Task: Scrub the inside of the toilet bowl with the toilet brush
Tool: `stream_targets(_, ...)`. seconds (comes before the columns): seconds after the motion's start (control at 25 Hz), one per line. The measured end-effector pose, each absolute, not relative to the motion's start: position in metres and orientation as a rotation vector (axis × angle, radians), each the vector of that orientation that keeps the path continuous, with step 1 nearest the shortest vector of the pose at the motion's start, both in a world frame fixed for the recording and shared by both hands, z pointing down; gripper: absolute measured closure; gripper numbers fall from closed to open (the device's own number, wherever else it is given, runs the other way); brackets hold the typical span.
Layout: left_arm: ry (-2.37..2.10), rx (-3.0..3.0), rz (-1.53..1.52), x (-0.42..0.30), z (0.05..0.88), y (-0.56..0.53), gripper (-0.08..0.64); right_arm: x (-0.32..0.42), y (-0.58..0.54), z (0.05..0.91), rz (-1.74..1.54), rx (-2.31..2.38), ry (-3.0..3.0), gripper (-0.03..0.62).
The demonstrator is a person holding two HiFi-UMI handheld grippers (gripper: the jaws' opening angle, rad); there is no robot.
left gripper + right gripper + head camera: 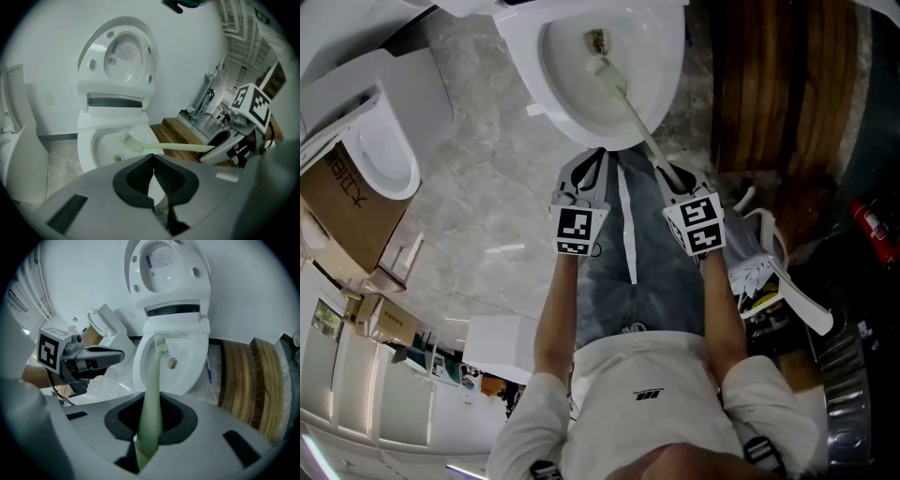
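The white toilet bowl [652,80] stands open at the top of the head view, its lid [123,54] raised against the wall. A pale green toilet brush [628,103] slants into it, and its head [161,345] rests on the inner wall near the drain hole [173,363]. My right gripper [150,430] is shut on the brush handle, just in front of the rim [680,178]. Beside it on the left, my left gripper [153,174] is shut with nothing between its jaws, hovering before the bowl's front edge [586,173].
A second white fixture [380,155] and a cardboard box [347,202] stand to the left. A wooden slatted platform [769,84] lies right of the toilet, with a red extinguisher [877,230] and white items [759,258] nearby. The floor is grey marble tile [478,216].
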State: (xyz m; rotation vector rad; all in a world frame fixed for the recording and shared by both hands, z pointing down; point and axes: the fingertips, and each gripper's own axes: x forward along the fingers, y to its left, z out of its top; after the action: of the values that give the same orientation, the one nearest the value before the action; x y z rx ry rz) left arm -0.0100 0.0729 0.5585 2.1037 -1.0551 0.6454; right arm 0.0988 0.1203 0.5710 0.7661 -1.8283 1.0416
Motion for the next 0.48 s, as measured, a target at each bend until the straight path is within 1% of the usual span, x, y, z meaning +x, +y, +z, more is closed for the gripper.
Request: stream_targets(0.48, -1.063, 2.063, 0.634, -0.011, 0.584, 0.085, 0.549, 0.095, 0.134, 0.615, 1.059, 0.662, -1.745, 0.545)
